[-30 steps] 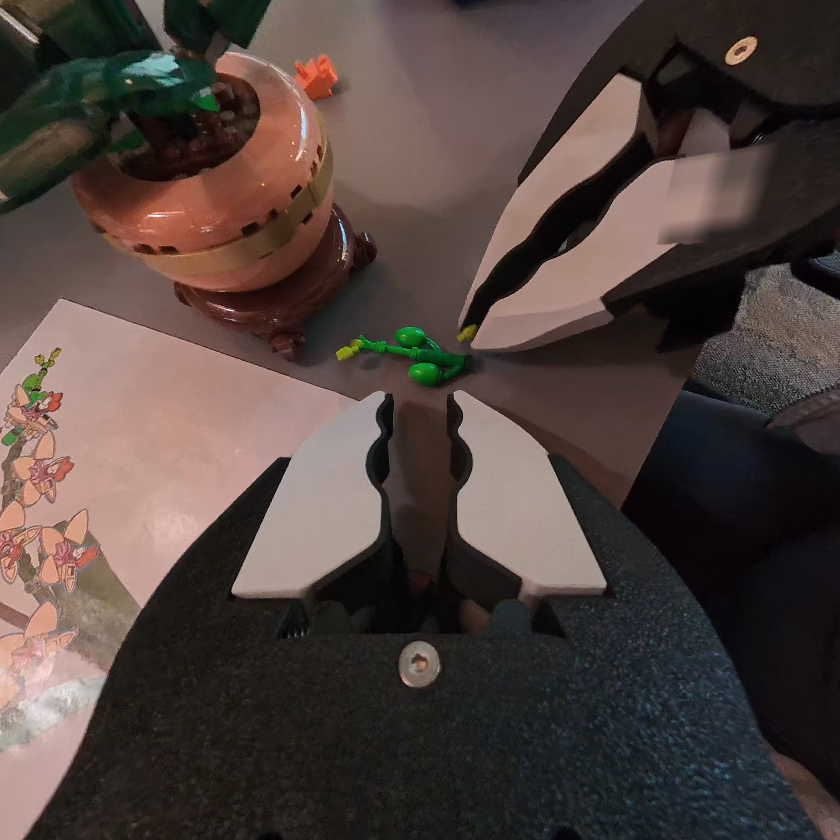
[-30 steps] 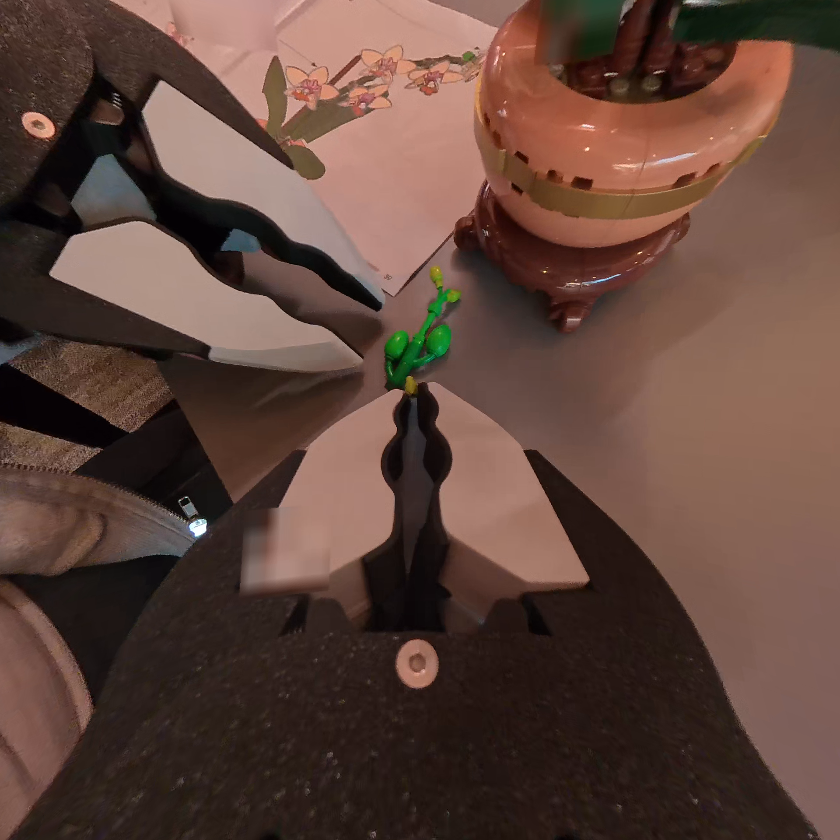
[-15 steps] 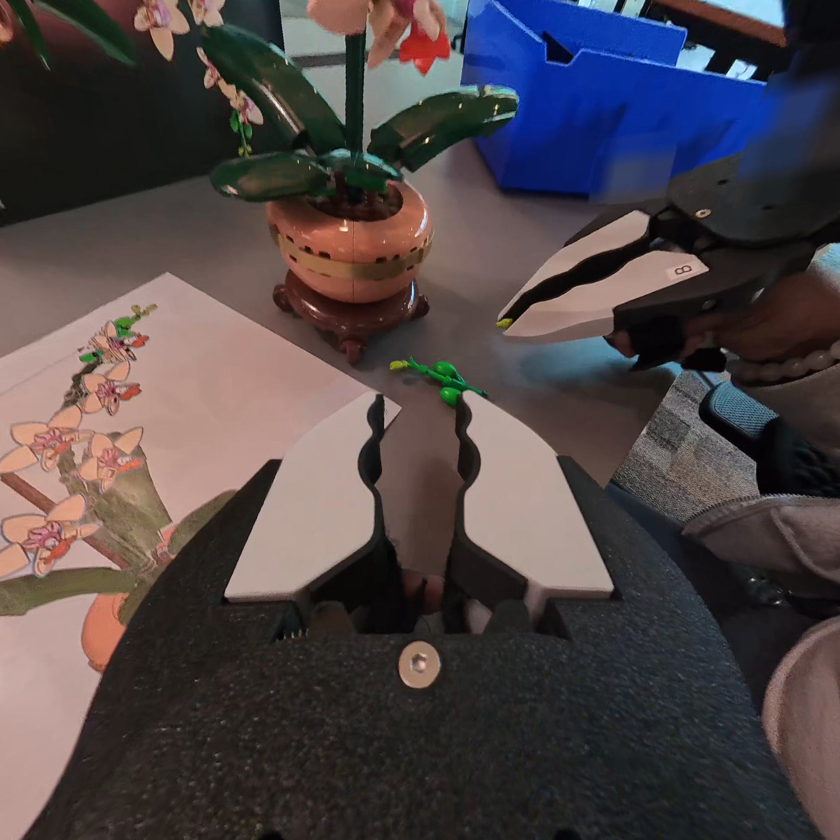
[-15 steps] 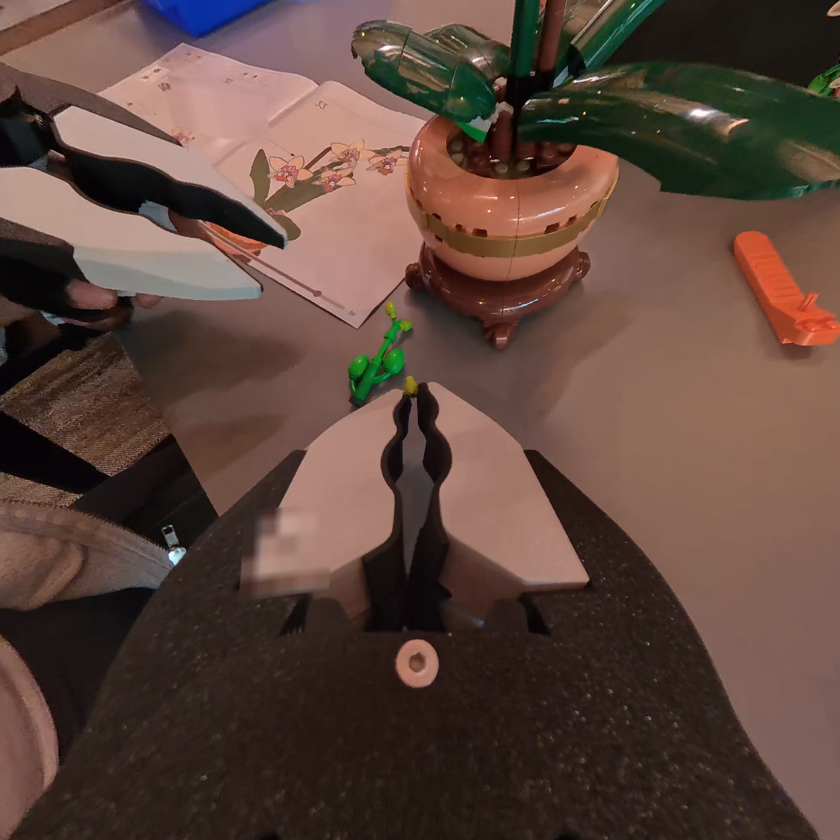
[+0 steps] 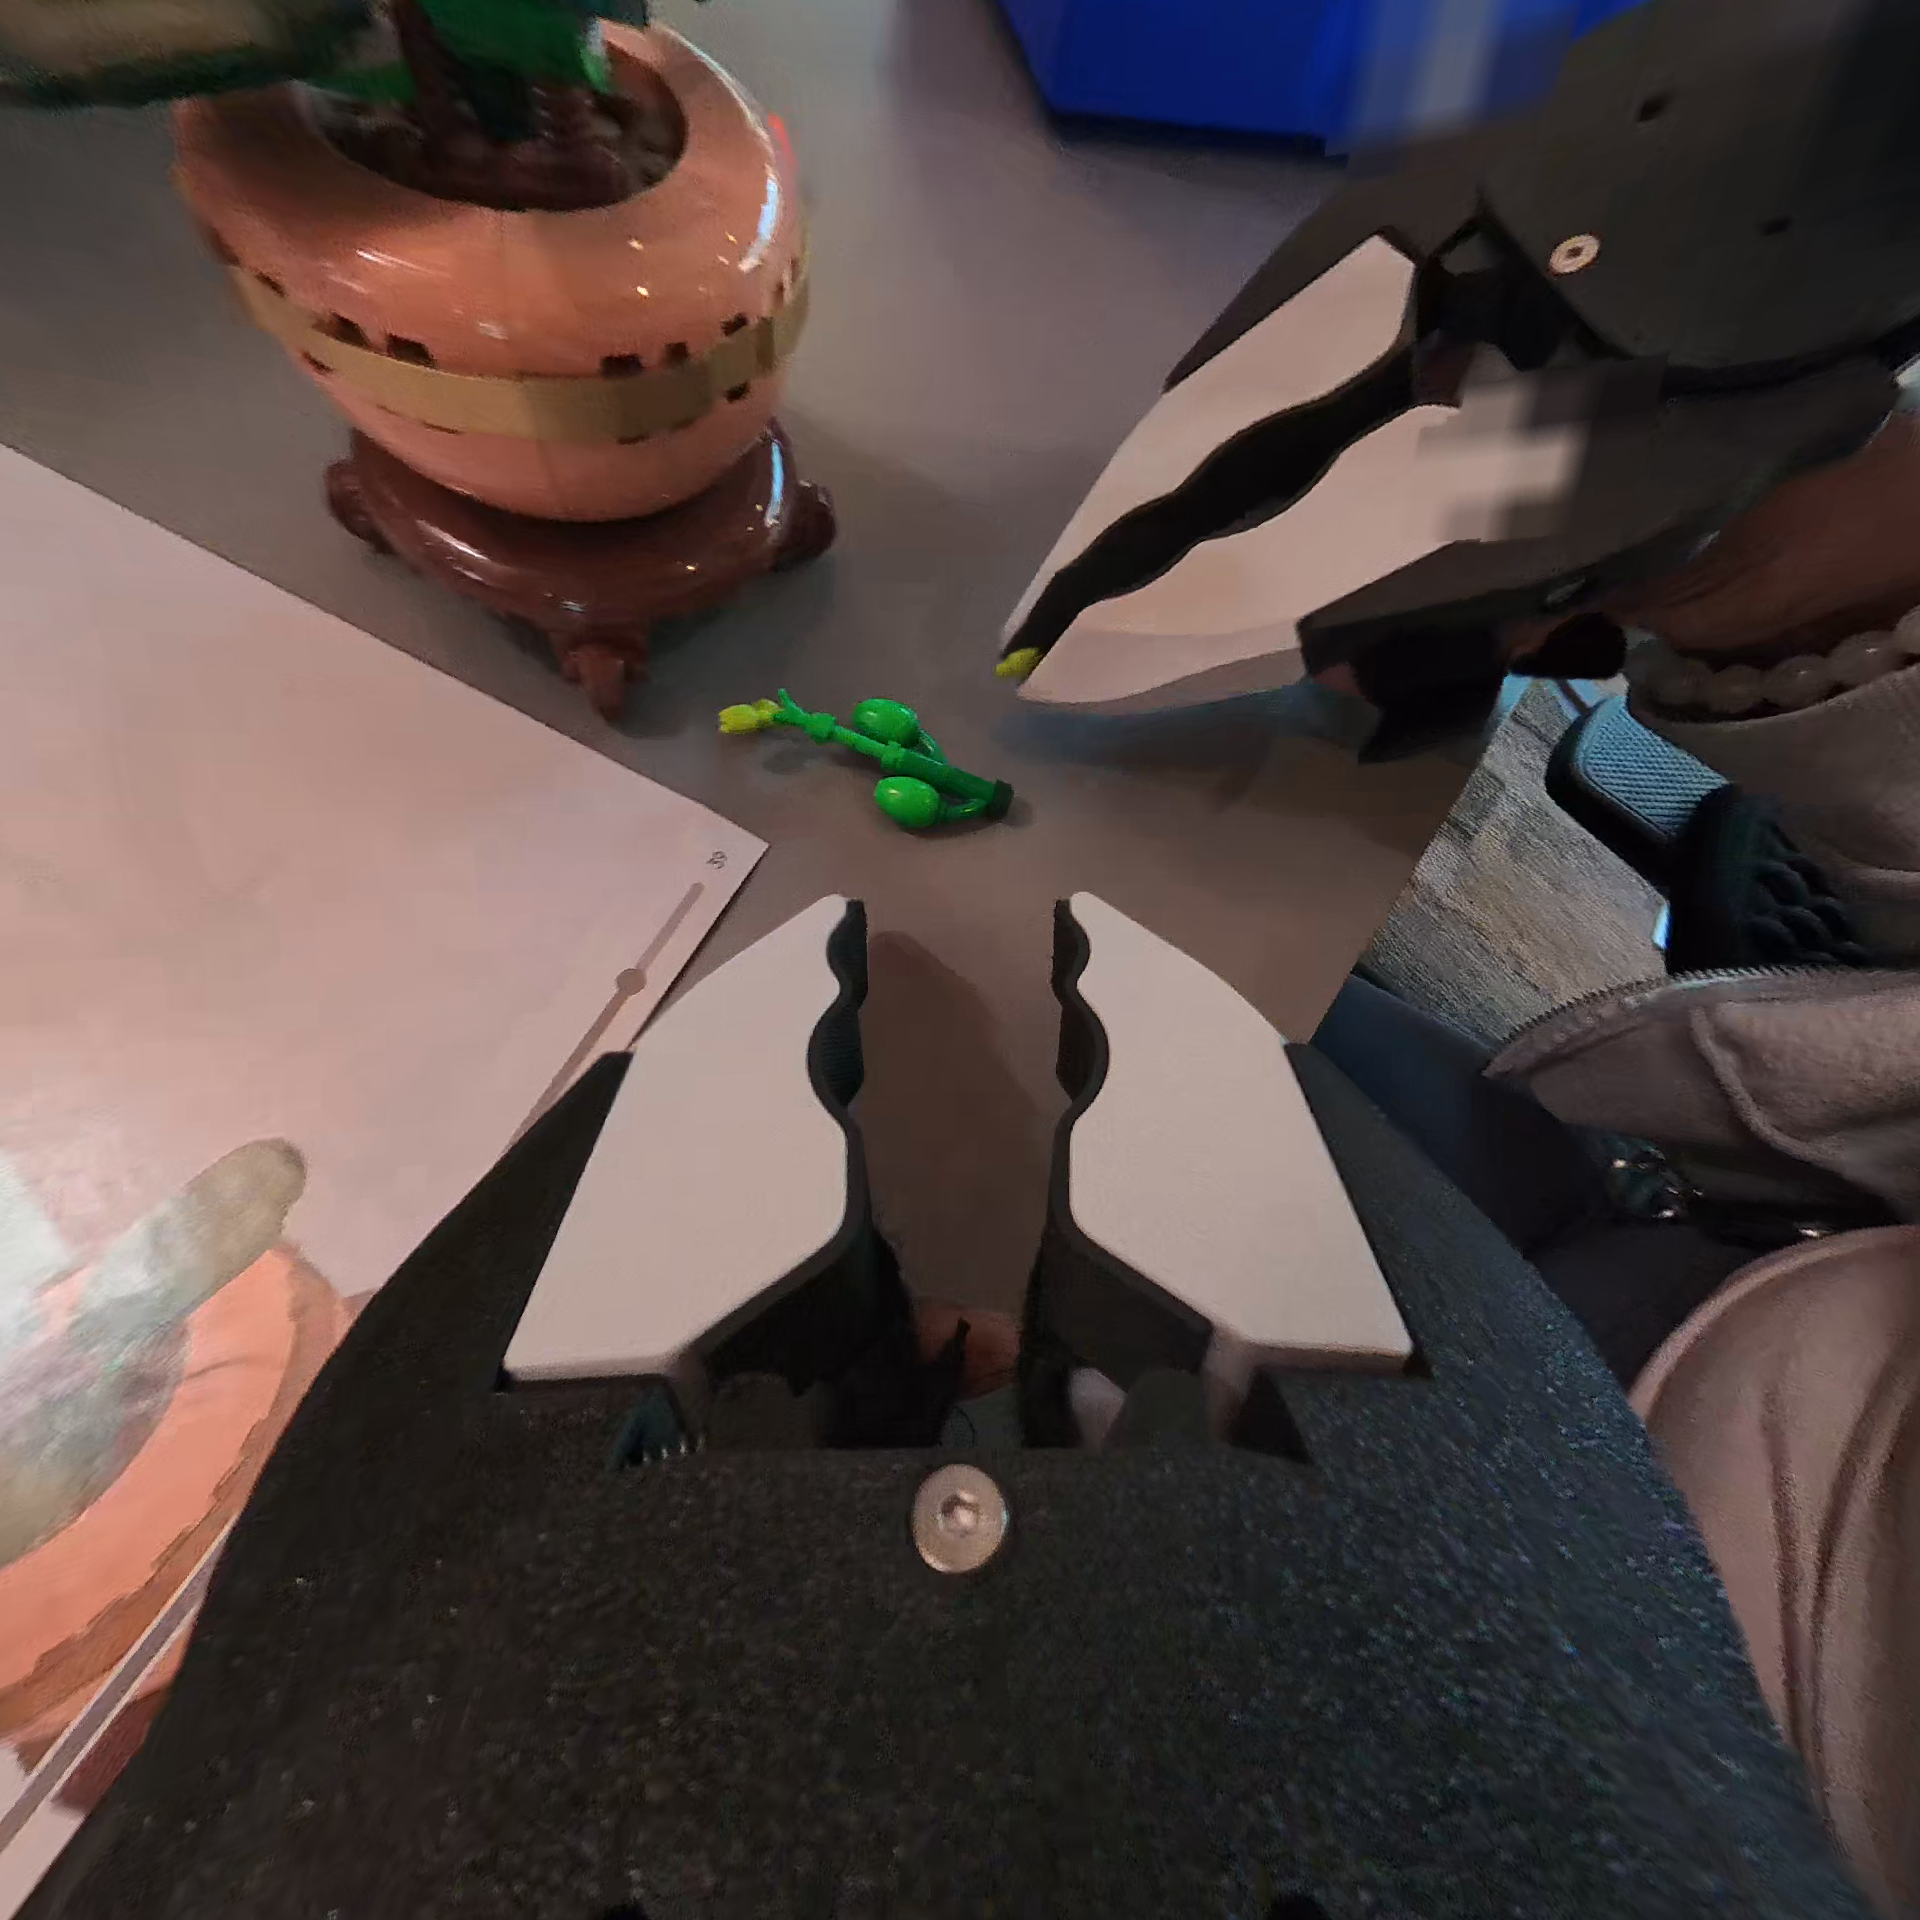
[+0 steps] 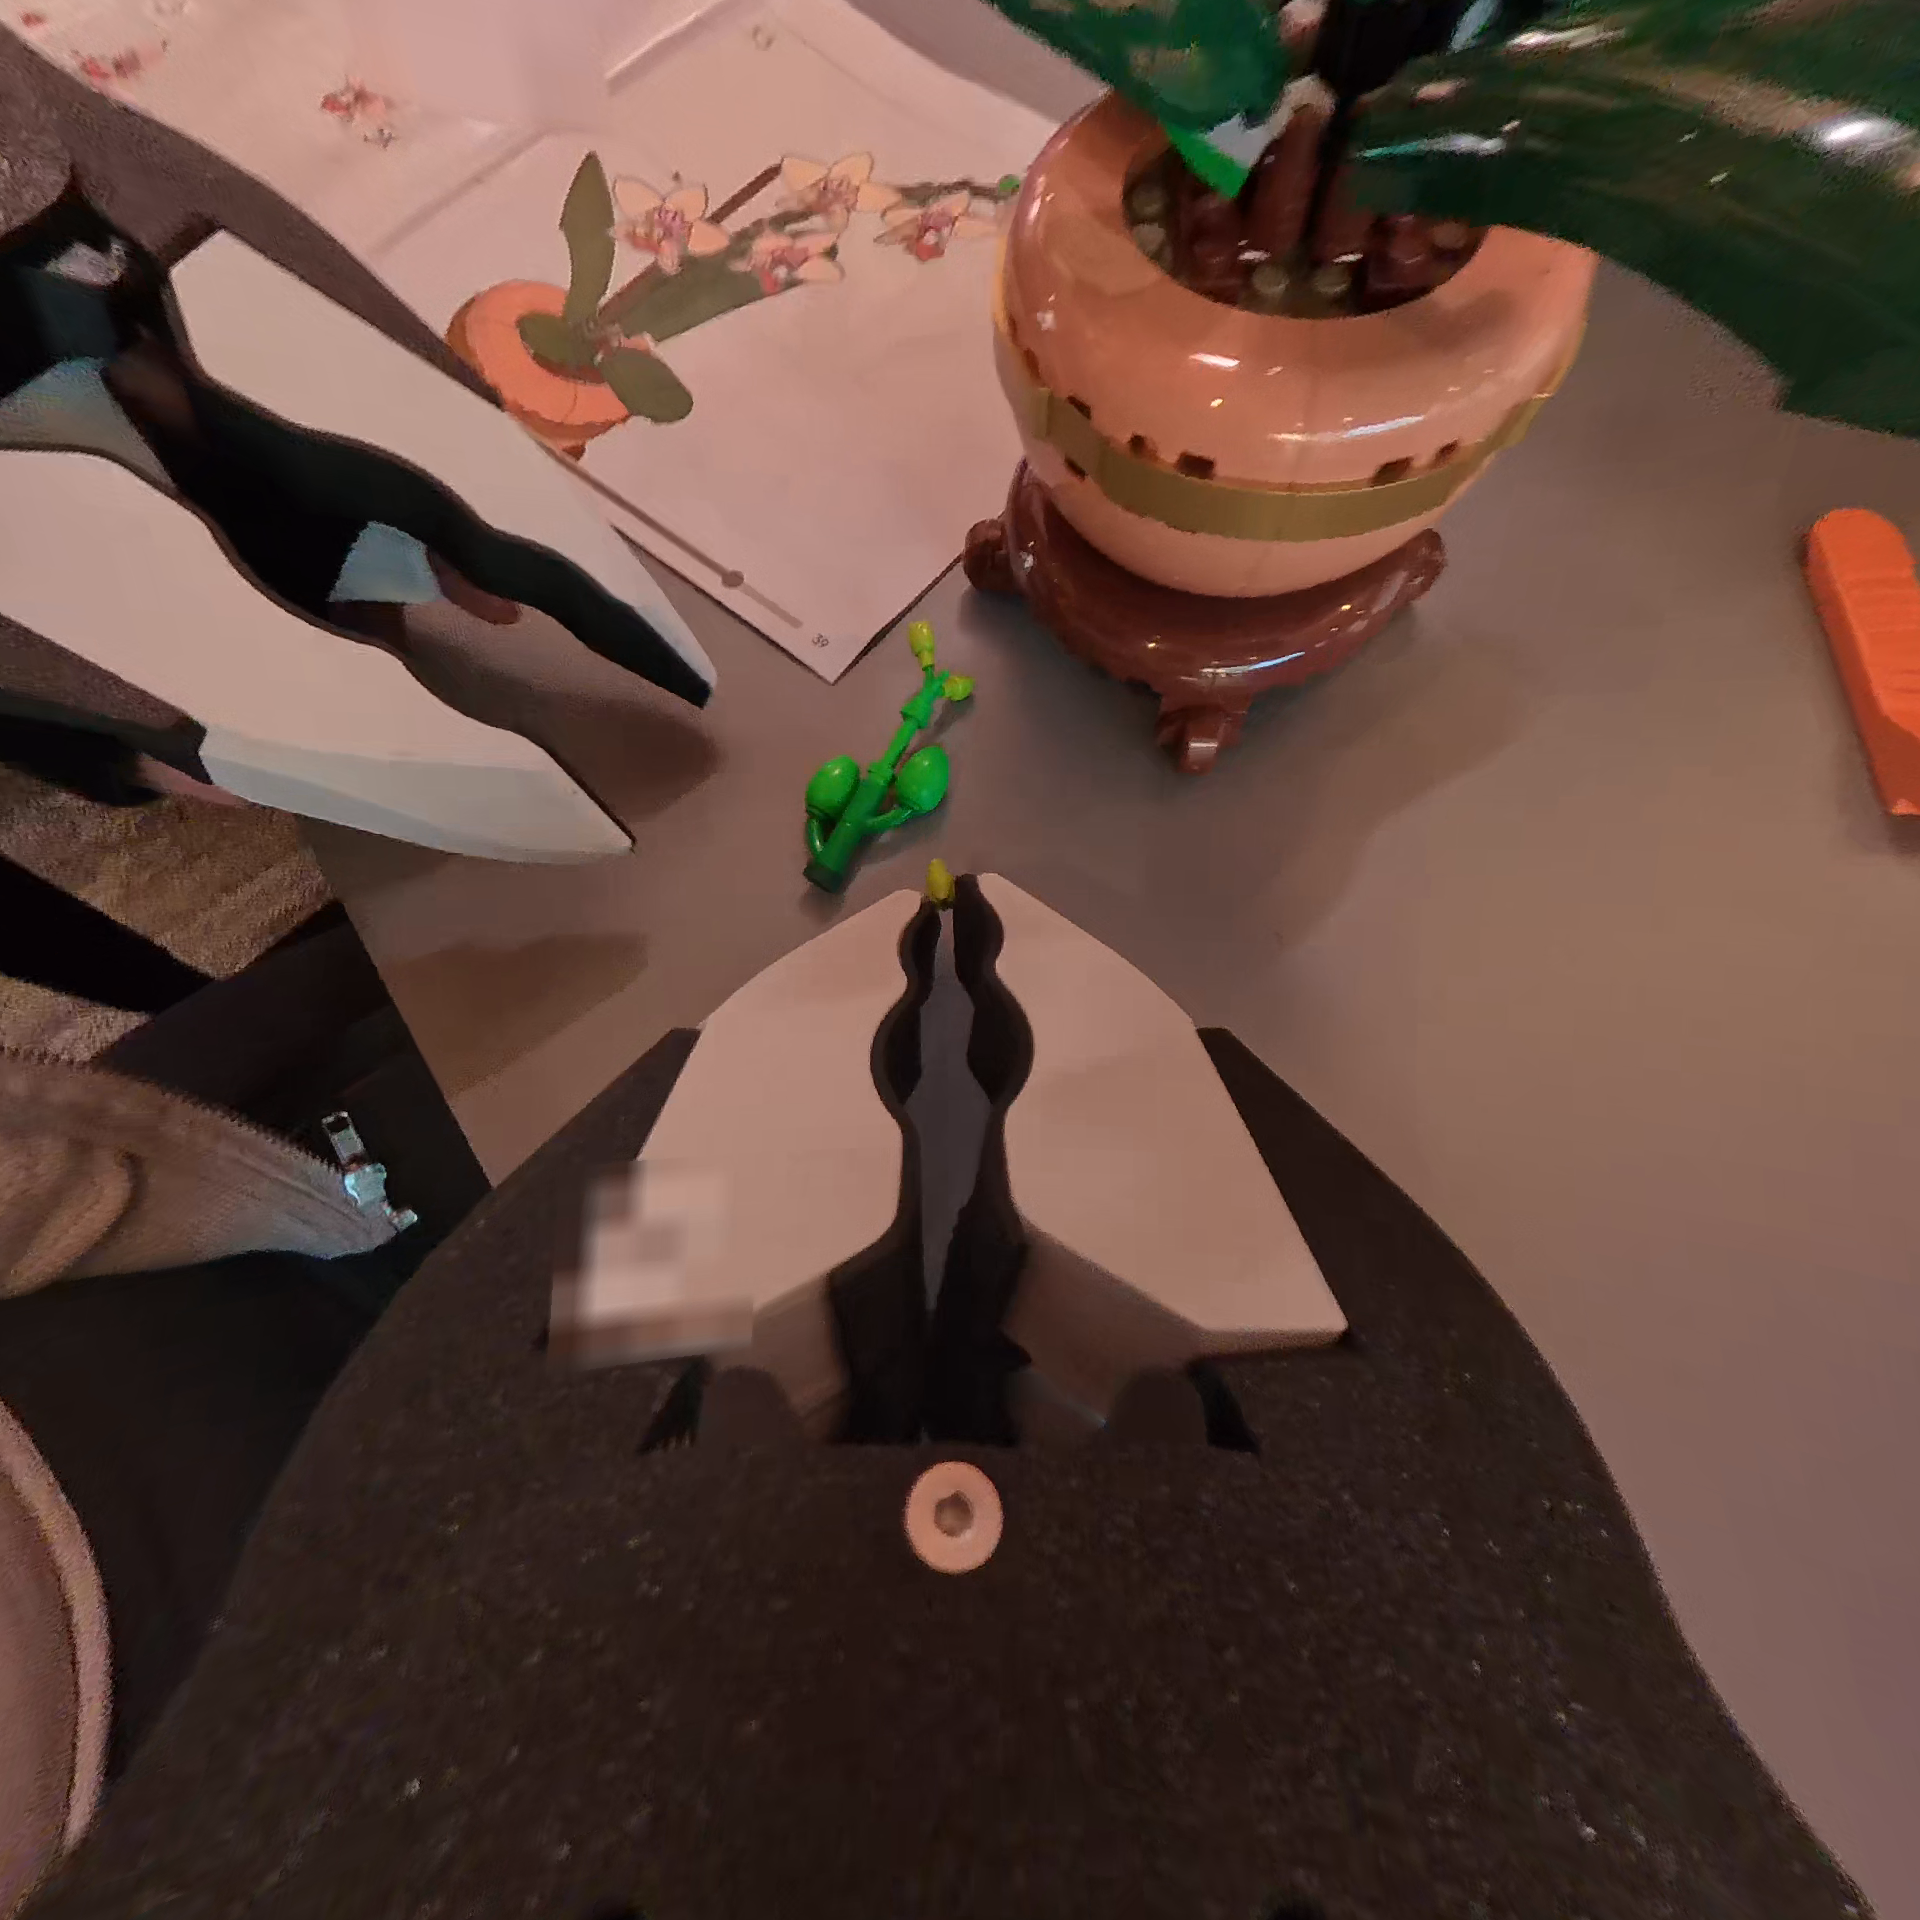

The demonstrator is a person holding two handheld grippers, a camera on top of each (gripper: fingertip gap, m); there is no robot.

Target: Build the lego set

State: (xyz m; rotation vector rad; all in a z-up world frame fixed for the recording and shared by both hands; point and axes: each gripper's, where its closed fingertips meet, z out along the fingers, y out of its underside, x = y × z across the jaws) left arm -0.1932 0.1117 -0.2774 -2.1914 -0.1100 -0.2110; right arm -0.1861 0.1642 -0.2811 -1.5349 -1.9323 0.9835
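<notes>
A green stem piece with two green buds (image 5: pixel 878 753) lies on the grey table, also in the right wrist view (image 6: pixel 878 779). My left gripper (image 5: pixel 958 914) is open and empty, just short of the stem. My right gripper (image 6: pixel 948 896) is shut on a tiny yellow-green bud (image 6: pixel 938 881), held at its tips just above the table beside the stem's base. The bud also shows in the left wrist view (image 5: pixel 1018 662). The pink brick pot with a brown base (image 5: pixel 540 312) and dark green leaves stands beyond the stem; it also shows in the right wrist view (image 6: pixel 1278 416).
The open instruction booklet (image 5: pixel 260 831) lies left of the stem, its corner close to it (image 6: pixel 810 436). An orange brick separator (image 6: pixel 1870 665) lies right of the pot. A blue bin (image 5: pixel 1195 52) stands at the back. The table's near edge and a person's lap are to the right.
Both grippers have come back down and in towards the stem after having pulled up and away. The right gripper still holds the yellow-green bud. The stem has not moved.
</notes>
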